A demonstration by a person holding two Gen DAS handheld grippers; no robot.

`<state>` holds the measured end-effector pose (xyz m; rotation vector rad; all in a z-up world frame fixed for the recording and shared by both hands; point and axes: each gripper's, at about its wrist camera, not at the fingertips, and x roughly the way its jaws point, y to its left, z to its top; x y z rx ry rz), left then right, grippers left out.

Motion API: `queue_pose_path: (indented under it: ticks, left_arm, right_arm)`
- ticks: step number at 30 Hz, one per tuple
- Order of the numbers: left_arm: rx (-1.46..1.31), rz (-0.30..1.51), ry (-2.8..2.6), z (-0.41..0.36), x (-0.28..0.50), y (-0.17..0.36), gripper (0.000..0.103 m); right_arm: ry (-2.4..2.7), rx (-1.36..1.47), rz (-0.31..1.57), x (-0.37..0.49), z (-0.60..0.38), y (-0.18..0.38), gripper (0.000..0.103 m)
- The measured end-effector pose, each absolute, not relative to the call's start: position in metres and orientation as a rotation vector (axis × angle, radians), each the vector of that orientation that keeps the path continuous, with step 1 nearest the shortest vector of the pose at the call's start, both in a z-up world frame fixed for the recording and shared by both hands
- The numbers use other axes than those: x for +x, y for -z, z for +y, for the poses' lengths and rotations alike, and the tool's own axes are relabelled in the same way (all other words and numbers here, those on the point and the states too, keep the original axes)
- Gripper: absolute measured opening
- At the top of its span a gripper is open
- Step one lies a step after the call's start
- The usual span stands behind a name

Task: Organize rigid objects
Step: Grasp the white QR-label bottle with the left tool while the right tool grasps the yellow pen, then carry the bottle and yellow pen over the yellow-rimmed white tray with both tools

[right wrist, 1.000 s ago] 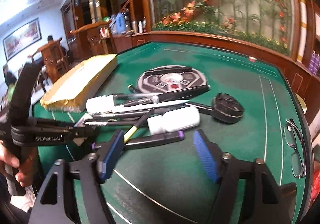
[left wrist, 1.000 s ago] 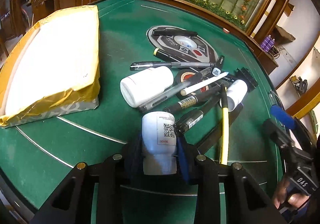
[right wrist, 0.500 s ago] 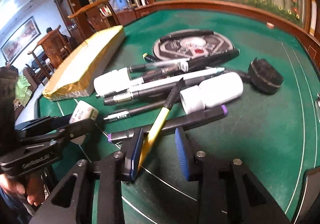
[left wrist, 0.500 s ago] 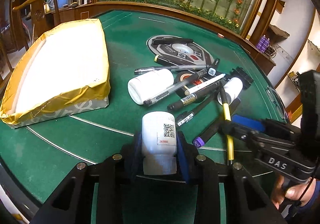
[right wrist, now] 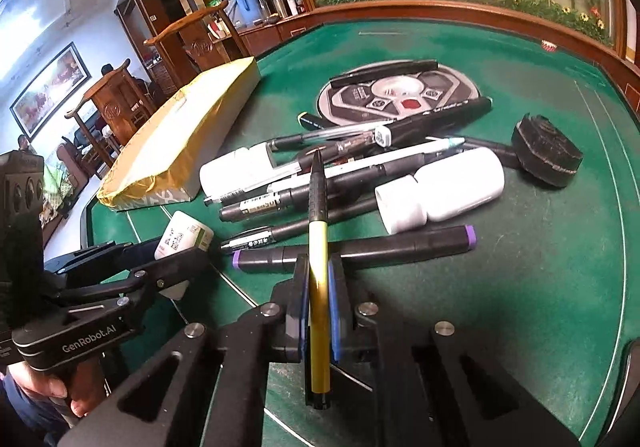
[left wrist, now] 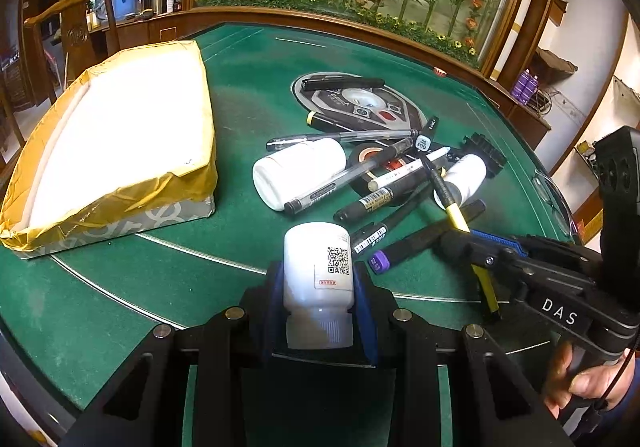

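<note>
Right hand-held gripper (right wrist: 319,301): jaws narrow, pads clamped on yellow-black pen (right wrist: 318,247). Pen's long axis runs 6 to 12 o'clock, black end toward 12, over purple-capped marker (right wrist: 360,250) on green surface (right wrist: 540,267). Left hand-held gripper (left wrist: 319,297): part-open, gripping white bottle (left wrist: 318,267), base toward 12 o'clock.

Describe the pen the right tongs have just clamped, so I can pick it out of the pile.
On the green table, find the heap of pens in front of the round control panel. The right tongs are shut on the yellow-and-black pen, lying across a purple-capped marker. No other pen there has a yellow barrel.
</note>
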<state>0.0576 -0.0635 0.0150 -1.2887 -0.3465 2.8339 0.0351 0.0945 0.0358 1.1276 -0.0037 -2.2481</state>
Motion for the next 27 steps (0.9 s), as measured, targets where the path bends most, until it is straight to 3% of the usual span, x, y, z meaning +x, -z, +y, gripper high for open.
queue_pose_path:
  ticks: [11, 27]
  left_arm:
    - [-1.243, -0.359, -2.855, -0.066, 0.064, -0.023, 0.035]
    - [-1.201, -0.375, -2.874, -0.068, 0.067, -0.031, 0.035]
  right_arm:
    - [2.239, 0.985, -0.055, 0.046, 0.097, -0.056, 0.008]
    - [2.236, 0.994, -0.061, 0.044, 0.094, -0.052, 0.008]
